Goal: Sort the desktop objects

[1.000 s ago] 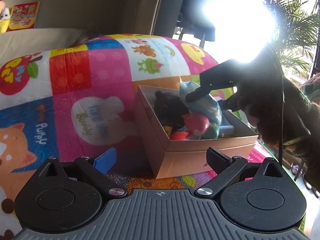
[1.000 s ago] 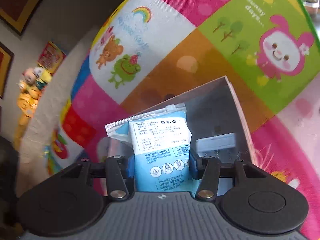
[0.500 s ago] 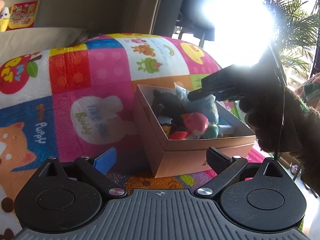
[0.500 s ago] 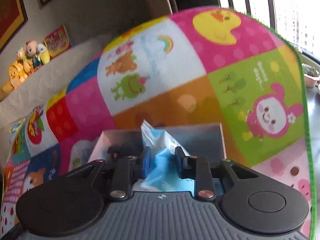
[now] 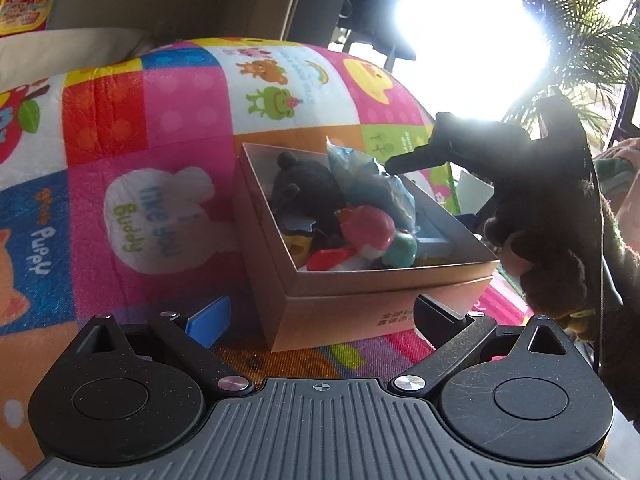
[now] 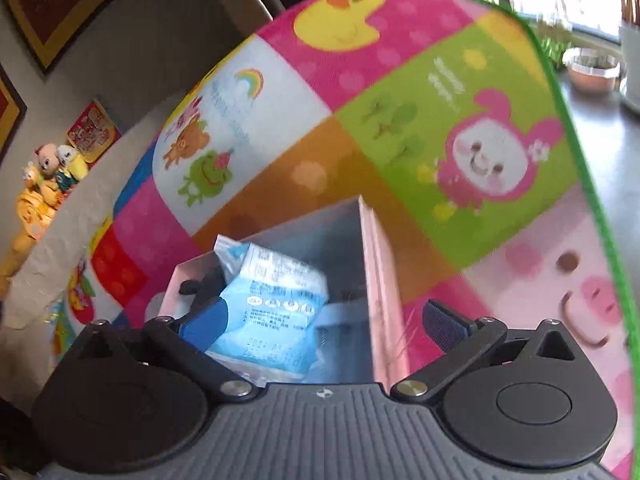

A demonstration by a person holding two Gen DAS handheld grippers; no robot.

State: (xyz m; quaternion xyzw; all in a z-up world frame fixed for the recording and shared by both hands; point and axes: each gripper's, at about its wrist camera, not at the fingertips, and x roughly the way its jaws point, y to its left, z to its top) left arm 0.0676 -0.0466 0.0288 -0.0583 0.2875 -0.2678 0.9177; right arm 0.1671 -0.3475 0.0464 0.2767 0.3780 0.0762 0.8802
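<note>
The worktop [image 5: 168, 128], covered by a patchwork cartoon mat, carried the open cardboard box [image 5: 372, 304] at centre. Half a second before, the right gripper [image 6: 324, 320] had clamped the blue wipes packet [image 6: 276, 300]; now its fingers stood apart and the packet lay released inside the box, among toys. That item appeared sorted. The left gripper [image 5: 320, 316] hovered near the box, fingers apart, empty.

Play mat [image 5: 168, 128] reads "Puppy" on its blue patch, "like you Buddy" on the white patch beside it. Blue packet [image 6: 276, 312] print and box [image 5: 360, 312] print illegible.
</note>
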